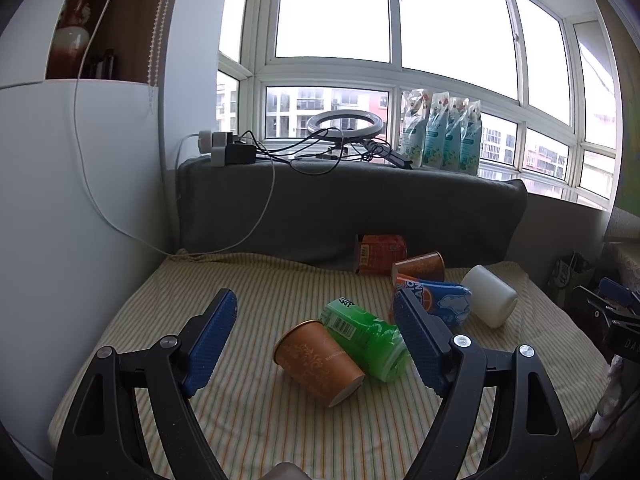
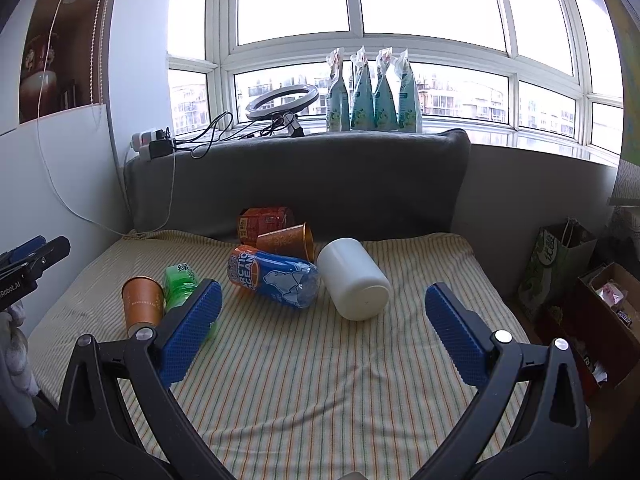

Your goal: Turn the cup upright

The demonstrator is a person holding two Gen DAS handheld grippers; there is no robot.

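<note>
Several cups lie on their sides on the striped cloth (image 1: 240,420). A brown paper cup (image 1: 318,362) lies nearest my left gripper (image 1: 316,304), which is open and empty above it. It also shows in the right wrist view (image 2: 142,306). A green cup (image 1: 366,338) leans against it. A blue-orange cup (image 2: 274,278), a second brown cup (image 2: 286,240), an orange-red cup (image 2: 264,220) and a white cup (image 2: 356,284) lie further back. My right gripper (image 2: 322,294) is open and empty, in front of the white cup.
A grey padded backrest (image 2: 300,176) stands behind the cloth, with cables, a power strip (image 1: 226,148), a ring light (image 1: 346,122) and refill pouches (image 2: 372,92) on the sill. A green paper bag (image 2: 556,268) and boxes sit to the right. A white wall (image 1: 60,220) is at left.
</note>
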